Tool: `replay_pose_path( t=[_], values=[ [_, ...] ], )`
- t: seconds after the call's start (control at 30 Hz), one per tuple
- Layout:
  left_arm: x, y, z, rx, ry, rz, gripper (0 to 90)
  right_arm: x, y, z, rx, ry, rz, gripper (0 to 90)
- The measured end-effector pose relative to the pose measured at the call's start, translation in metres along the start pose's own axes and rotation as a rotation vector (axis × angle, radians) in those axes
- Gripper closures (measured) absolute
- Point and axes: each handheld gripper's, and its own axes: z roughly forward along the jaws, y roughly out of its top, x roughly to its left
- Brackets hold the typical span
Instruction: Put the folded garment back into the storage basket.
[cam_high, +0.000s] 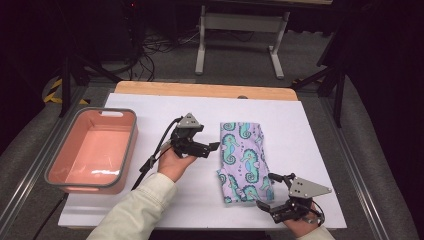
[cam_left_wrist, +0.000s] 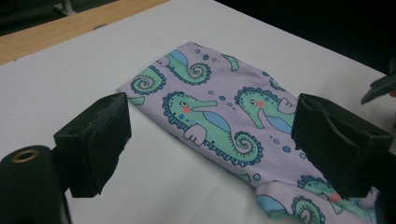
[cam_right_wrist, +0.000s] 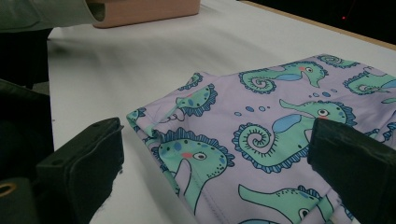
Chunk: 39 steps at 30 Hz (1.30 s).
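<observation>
Seahorse cloth (cam_high: 243, 160) lies folded mid-table on the white mat (cam_high: 310, 150), w/ nothing gripping it. My left gripper (cam_high: 212, 148) sits at its 9 o'clock edge, jaws wide, empty; right gripper (cam_high: 266, 191) at 5 o'clock corner, also wide, empty. Looks like reach-in step; next I'd pinch edges. Pink bin (cam_high: 127, 150) far at 9 o'clock: empty.
</observation>
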Motion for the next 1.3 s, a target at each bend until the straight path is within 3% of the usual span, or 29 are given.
replay_pose_path(
  t=[0.33,0.63,0.93,1.07,1.3],
  values=[
    [0.01,0.004,0.014,-0.003,0.037,-0.027,10.8,0.0,0.0,0.0,0.002,0.005,-0.004,4.2],
    [0.017,0.012,0.033,0.035,0.087,-0.063,8.3,0.0,0.0,0.0,0.0,0.006,-0.001,4.2],
    [0.025,0.018,0.062,0.1,0.069,-0.103,6.3,0.0,-0.001,-0.002,-0.001,0.006,0.005,4.3],
    [0.025,0.02,0.072,0.125,0.079,-0.102,6.4,0.0,-0.001,-0.003,-0.003,0.008,0.003,4.2],
    [0.027,0.02,0.089,0.142,0.079,-0.117,13.0,0.0,-0.001,-0.005,-0.012,0.009,0.005,4.3]
  ],
)
